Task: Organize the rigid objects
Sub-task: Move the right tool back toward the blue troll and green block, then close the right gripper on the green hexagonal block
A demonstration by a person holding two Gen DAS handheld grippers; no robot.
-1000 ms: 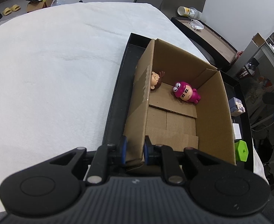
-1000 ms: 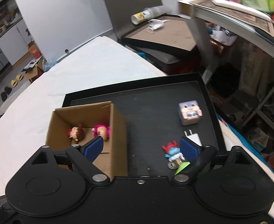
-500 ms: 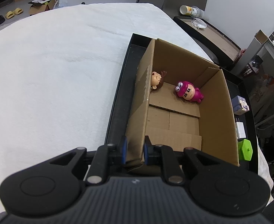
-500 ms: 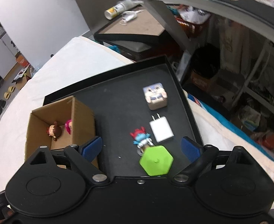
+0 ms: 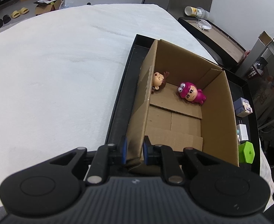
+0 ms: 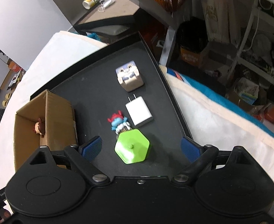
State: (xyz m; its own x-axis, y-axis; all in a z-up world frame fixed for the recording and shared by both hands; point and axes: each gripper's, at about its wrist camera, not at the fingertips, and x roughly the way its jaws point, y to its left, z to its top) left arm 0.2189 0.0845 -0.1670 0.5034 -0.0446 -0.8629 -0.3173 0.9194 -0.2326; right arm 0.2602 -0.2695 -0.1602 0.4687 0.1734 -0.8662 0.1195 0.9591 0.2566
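Note:
An open cardboard box (image 5: pixel 219 112) stands on a black tray (image 5: pixel 118 115). A pink figurine (image 5: pixel 191 93) and a brown-haired figurine (image 5: pixel 158 80) lie inside at its far end. My left gripper (image 5: pixel 134 152) is shut on the box's near left wall. In the right wrist view the box (image 6: pixel 60 115) is at the left of the tray (image 6: pixel 99 85). My right gripper (image 6: pixel 141 147) is open above a green hexagonal block (image 6: pixel 132 146). Beyond the block lie a blue and red figurine (image 6: pixel 118 121), a white charger (image 6: pixel 138 111) and a printed cube (image 6: pixel 129 75).
The tray rests on a white blanket (image 5: pixel 53 74). The green block (image 5: pixel 246 152), charger (image 5: pixel 242 131) and cube (image 5: pixel 242 107) show right of the box in the left wrist view. A low table (image 6: pixel 109 11) with a cup lies beyond; cluttered shelves (image 6: pixel 248 56) stand to the right.
My right gripper has moved right and back from the box and now hovers over the green block. My left gripper stays clamped on the box wall.

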